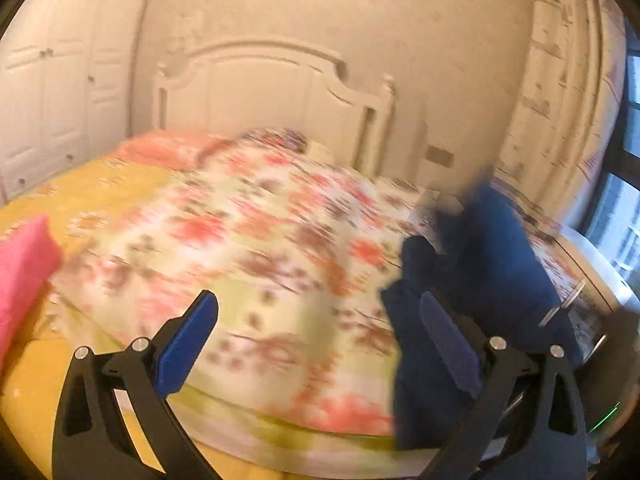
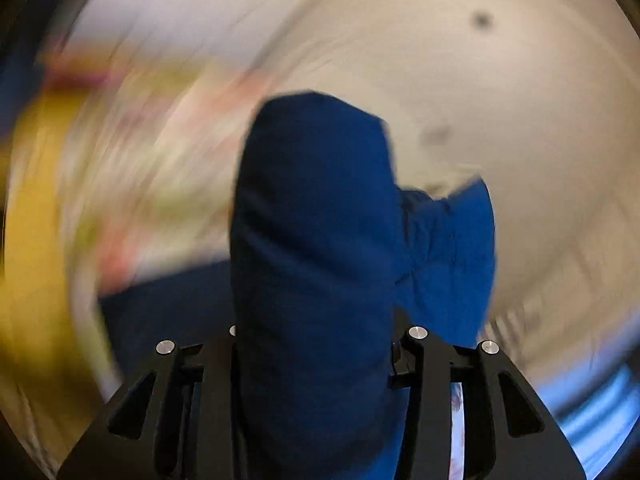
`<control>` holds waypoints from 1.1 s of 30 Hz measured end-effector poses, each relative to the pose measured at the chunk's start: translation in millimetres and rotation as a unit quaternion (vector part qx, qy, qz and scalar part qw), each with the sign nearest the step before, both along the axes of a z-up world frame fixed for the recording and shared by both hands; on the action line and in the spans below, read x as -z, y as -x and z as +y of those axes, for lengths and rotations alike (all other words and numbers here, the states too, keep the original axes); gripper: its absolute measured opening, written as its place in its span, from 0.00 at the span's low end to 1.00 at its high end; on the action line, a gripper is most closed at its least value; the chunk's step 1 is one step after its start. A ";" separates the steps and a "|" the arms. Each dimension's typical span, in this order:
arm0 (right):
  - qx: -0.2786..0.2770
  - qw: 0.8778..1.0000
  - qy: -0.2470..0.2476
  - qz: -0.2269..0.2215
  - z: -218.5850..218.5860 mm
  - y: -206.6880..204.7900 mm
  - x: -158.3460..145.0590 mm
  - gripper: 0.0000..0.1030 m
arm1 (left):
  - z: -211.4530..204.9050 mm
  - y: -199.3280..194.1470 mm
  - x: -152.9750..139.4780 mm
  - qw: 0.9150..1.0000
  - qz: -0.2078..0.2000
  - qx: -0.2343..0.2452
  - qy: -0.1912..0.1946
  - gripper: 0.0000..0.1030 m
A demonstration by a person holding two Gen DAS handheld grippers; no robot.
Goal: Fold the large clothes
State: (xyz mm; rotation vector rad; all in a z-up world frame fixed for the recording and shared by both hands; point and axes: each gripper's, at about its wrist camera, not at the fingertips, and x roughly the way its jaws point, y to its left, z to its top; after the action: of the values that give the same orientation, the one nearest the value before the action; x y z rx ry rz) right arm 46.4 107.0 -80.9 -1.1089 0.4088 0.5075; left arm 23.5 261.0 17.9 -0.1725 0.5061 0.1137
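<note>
Right wrist view: my right gripper [image 2: 316,360] is clamping a bunched navy garment [image 2: 316,220], lifting it over the floral quilt [image 1: 256,248]. My left gripper [image 1: 316,332] is hanging open, empty. Next, probably grabbing an edge, spreading flat.

Left wrist: above bed [image 1: 100,184], facing headboard [image 1: 272,88]. Right wrist: close behind navy garment [image 2: 316,240]. Shared: garment, bed

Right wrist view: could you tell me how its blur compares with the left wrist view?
Right wrist view: heavy swirling motion blur, only the navy garment reads clearly. Left wrist view: milder blur, the floral quilt smeared but the headboard recognisable; fisheye bending in both.
</note>
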 end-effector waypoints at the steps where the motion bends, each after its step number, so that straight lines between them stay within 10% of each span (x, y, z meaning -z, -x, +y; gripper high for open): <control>1: -0.019 0.997 0.049 -0.063 10.5 11.8 24.5 0.57 | 0.7 3.3 -1.8 1.000 0.000 -0.001 -0.007 0.97; 13: -0.026 0.996 0.013 -0.085 -34.9 22.4 13.3 0.52 | -77.8 -45.7 -27.3 0.988 -0.019 0.132 -0.082 0.97; 19: -0.047 0.994 0.004 -0.103 -44.5 33.2 14.8 0.57 | -176.3 -116.2 -45.3 0.955 0.029 0.252 -0.157 0.97; 24: -0.083 0.991 -0.100 -0.015 -85.9 59.0 -26.6 0.86 | -205.3 -191.2 28.8 0.925 0.142 0.200 -0.291 0.98; 28: -0.066 0.960 -0.247 0.118 -140.3 51.2 -67.1 0.75 | -160.7 -206.4 48.0 0.952 0.158 0.197 -0.174 0.98; 33: 0.002 0.924 -0.353 0.145 -164.6 13.1 -101.5 0.61 | -143.8 -194.2 59.4 0.966 0.137 0.180 -0.128 0.98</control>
State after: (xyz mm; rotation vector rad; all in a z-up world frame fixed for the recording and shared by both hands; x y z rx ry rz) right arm 33.3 -57.5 20.6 -0.3324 0.4348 0.7445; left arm 217.8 117.2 -41.5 0.1930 0.7844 -0.1552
